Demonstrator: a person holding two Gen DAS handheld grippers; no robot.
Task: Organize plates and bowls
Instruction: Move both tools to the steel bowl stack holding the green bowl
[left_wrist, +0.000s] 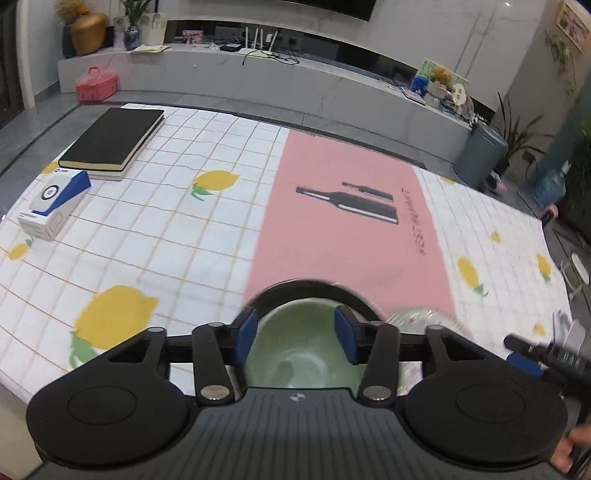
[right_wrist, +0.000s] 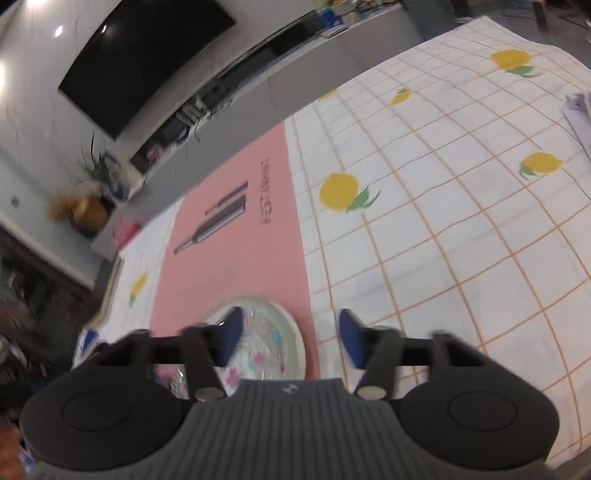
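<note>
Left tongs (left_wrist: 295, 334): we see them apart, pads flanking the green bowl (left_wrist: 301, 354), not pressing.
Right tongs (right_wrist: 290, 338): apart, over the flowered plate (right_wrist: 266, 339), empty.
Progress: we judge both pieces set down on the pink mat (left_wrist: 347, 240); stacking may remain.
Bowl: pale green, dark-rimmed, upright.
Plate: clear, floral, flat on the table (right_wrist: 443, 258).

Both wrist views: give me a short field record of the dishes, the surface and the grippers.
surface: lemon-print cloth with pink mat
bowl: green, inside a dark rimmed dish, at the mat's near edge
plate: floral glass plate on the mat's near end
left gripper: open, fingers either side of the bowl, not pressing
right gripper: open, one finger over the plate, nothing held
other items: black book, white-blue box
</note>
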